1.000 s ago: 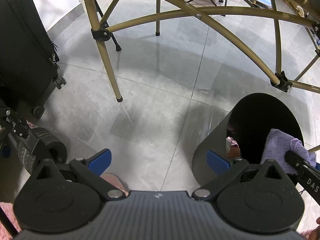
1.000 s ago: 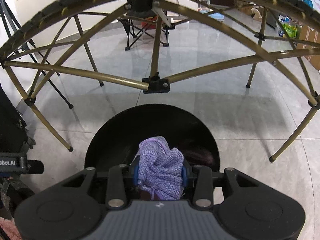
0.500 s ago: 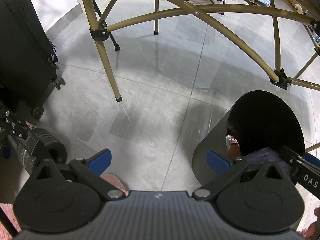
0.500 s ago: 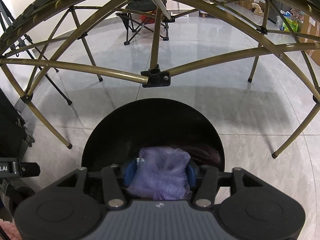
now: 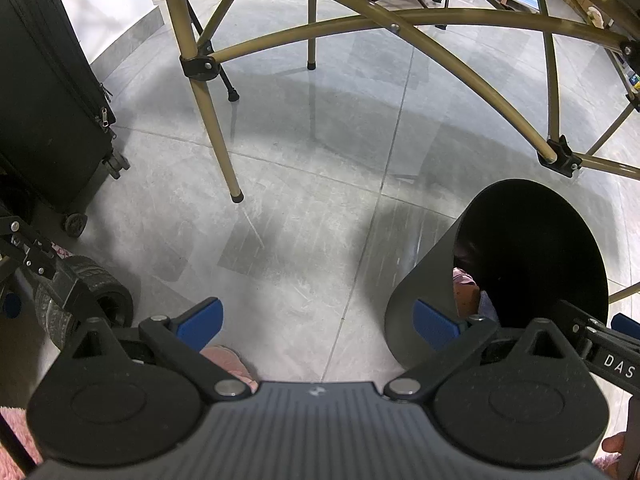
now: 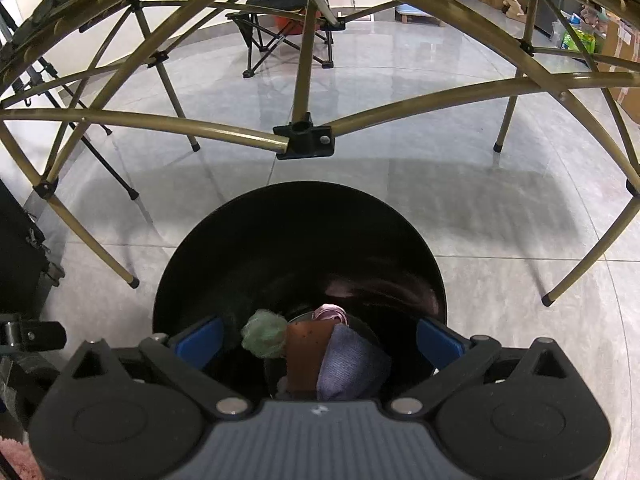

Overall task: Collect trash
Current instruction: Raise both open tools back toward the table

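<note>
A black round trash bin (image 6: 296, 248) stands on the grey floor; it also shows at the right of the left wrist view (image 5: 532, 248). Inside it lie a purple knitted cloth (image 6: 352, 364), a brown piece (image 6: 306, 356), a green fuzzy ball (image 6: 264, 334) and something pink (image 6: 330, 313). My right gripper (image 6: 320, 338) is open and empty right above the bin's mouth. My left gripper (image 5: 318, 318) is open and empty over the floor, just left of the bin.
Gold folding-table legs and struts (image 5: 212, 120) arch over the floor and the bin (image 6: 304, 136). A black suitcase (image 5: 44, 96) stands at the left. A black wheeled stand (image 5: 80, 292) is at the lower left. A folding chair (image 6: 280, 28) stands far back.
My right gripper opened over the bin and let go of the purple cloth, which dropped inside among the other trash. The left gripper barely moved.
</note>
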Demonstrator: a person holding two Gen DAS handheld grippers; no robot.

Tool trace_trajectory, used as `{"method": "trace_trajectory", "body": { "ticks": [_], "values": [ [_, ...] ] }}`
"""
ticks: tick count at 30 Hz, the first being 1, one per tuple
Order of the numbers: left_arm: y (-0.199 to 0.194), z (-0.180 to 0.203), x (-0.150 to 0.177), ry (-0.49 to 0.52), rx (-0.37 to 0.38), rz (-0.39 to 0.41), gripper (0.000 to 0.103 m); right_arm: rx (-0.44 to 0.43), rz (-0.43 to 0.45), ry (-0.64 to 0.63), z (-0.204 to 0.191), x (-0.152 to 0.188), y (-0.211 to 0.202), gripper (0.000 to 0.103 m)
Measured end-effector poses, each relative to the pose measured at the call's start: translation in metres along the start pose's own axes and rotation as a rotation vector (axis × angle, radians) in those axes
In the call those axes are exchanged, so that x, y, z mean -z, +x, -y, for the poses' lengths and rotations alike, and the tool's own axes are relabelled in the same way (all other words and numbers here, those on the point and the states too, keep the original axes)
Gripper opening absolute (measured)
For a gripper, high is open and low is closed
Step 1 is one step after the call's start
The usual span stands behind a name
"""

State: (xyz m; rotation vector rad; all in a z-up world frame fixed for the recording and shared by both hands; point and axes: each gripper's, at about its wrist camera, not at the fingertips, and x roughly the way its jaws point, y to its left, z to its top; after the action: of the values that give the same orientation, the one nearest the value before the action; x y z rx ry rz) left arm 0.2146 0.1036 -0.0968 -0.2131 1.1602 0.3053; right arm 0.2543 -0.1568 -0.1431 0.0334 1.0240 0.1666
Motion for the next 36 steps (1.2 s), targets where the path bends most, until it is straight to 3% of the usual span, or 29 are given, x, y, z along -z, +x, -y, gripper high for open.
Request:
{"method": "trace_trajectory", "body": {
  "ticks": [16, 21, 30, 36],
  "values": [
    [-0.023, 0.011, 0.000, 0.037, 0.038, 0.068, 0.103, -0.020, 0.043, 0.015, 0.004, -0.001, -0.016, 0.103],
    [-0.044, 0.017, 0.000, 0.049, 0.026, 0.169, 0.103, -0.022, 0.101, 0.024, 0.009, -0.003, -0.036, 0.103],
    [-0.093, 0.036, 0.006, 0.112, 0.001, 0.421, 0.103, -0.019, 0.251, 0.035, 0.024, -0.006, -0.084, 0.103],
    [-0.128, 0.044, 0.002, 0.114, 0.047, 0.517, 0.103, -0.040, 0.394, 0.043, 0.037, -0.012, -0.125, 0.103]
  ]
}}
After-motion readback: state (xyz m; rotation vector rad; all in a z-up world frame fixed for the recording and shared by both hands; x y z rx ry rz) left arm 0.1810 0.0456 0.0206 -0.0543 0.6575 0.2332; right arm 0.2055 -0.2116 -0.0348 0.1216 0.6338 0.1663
